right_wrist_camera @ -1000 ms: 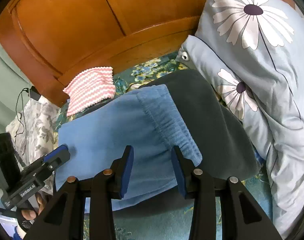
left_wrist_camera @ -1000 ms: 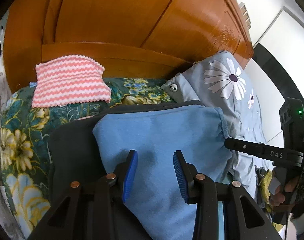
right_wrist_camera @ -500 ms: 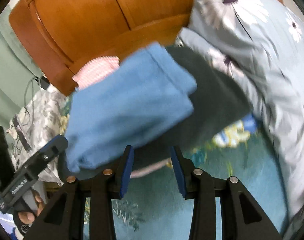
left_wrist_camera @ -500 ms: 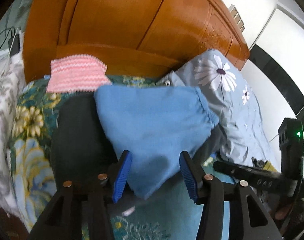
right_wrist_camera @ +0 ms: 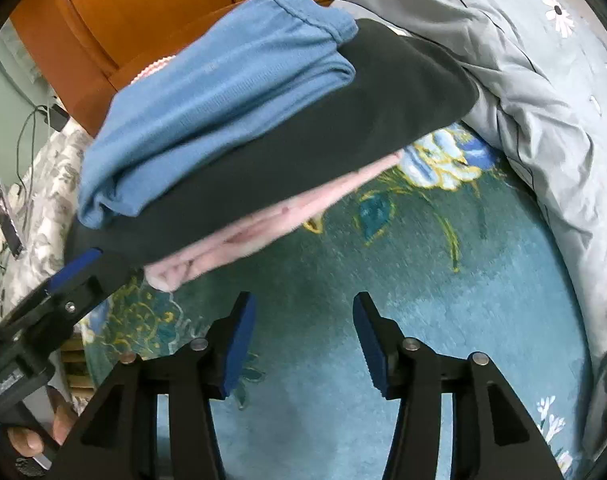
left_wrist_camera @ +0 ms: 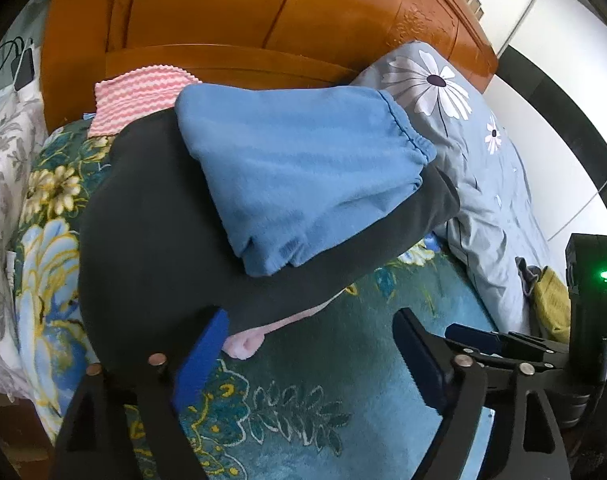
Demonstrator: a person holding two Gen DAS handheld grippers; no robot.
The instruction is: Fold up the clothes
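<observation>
Clothes sit stacked near the bed's (right_wrist_camera: 443, 300) headboard end: folded blue fleece garment (left_wrist_camera: 303, 168) atop dark one (left_wrist_camera: 155, 240), pink beneath (right_wrist_camera: 263, 220). Your left gripper (left_wrist_camera: 307, 354) and right gripper (right_wrist_camera: 301, 340) are opening, nothing between them, seemingly freed for another garment.

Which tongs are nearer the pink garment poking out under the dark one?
Left. The left tongs, opening, have one finger beside the pink garment at the stack's corner. The right tongs, also opening and empty, sit back over bare blanket.
</observation>
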